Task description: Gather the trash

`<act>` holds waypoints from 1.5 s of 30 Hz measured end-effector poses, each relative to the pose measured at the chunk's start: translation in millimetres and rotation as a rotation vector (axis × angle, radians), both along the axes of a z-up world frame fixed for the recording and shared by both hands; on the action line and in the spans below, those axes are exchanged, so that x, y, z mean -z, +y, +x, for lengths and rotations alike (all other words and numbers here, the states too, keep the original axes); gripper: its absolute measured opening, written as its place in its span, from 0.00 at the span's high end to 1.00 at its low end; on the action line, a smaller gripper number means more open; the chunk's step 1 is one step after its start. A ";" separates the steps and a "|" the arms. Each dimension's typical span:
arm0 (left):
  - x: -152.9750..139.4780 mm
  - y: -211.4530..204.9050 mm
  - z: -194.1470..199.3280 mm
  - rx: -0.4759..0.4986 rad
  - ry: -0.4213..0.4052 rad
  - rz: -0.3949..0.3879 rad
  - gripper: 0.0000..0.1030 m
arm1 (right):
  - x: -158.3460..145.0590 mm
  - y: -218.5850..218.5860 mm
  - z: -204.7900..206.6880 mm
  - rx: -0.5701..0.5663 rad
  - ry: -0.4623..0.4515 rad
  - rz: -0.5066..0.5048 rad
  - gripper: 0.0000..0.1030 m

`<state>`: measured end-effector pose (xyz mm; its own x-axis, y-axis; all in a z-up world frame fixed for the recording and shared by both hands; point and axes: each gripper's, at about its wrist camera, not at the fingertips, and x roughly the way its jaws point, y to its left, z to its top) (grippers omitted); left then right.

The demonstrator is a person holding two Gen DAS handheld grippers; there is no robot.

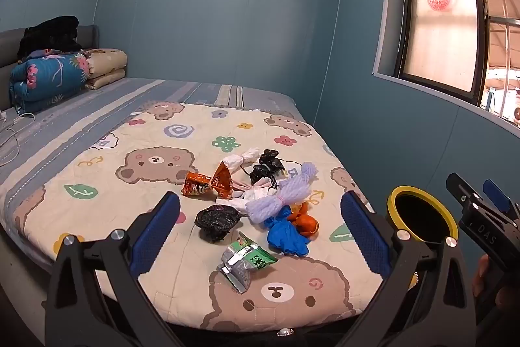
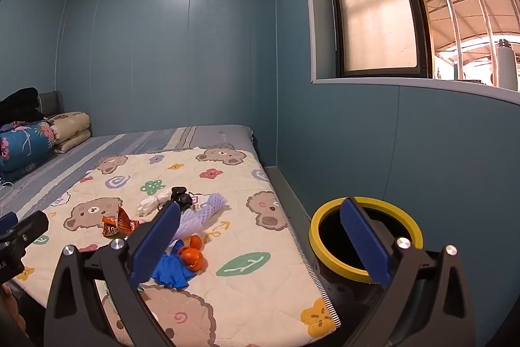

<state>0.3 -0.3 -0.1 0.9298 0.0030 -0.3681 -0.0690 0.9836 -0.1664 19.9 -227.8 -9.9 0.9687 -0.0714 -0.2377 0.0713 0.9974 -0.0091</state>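
Ahead of left hand-held gripper (image 1: 260,230), spread and empty: green wrapper (image 1: 247,260), nearest trash, long axis slanting; yellow-rimmed bin (image 1: 422,218) rightward, nearer the right hand-held gripper (image 2: 260,236), likewise spread.

Daylight entering through window (image 2: 380,12) at right, frosted pane glowing, outdoor area overexposed, soft sheen patches on blue wall (image 1: 227,5), interior moderately dim, shadows faint, strong fisheye curvature and dark vignette at corners, focus acceptable, slight compression softness.

Your left wrist camera looks slightly down across the bed (image 1: 97,184) from its near edge. Your right one sits further right, facing the bin (image 2: 365,236); both share the wall, window and bed.
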 end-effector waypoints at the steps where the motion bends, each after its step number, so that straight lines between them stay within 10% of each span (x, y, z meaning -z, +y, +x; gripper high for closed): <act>1: 0.0 0.0 0.0 -0.001 -0.001 0.000 0.08 | 0.1 0.0 0.1 -0.001 0.000 0.001 0.07; 45: -7.1 2.8 -1.1 -0.007 0.000 0.007 0.08 | 3.8 -4.1 1.3 0.006 0.006 0.006 0.07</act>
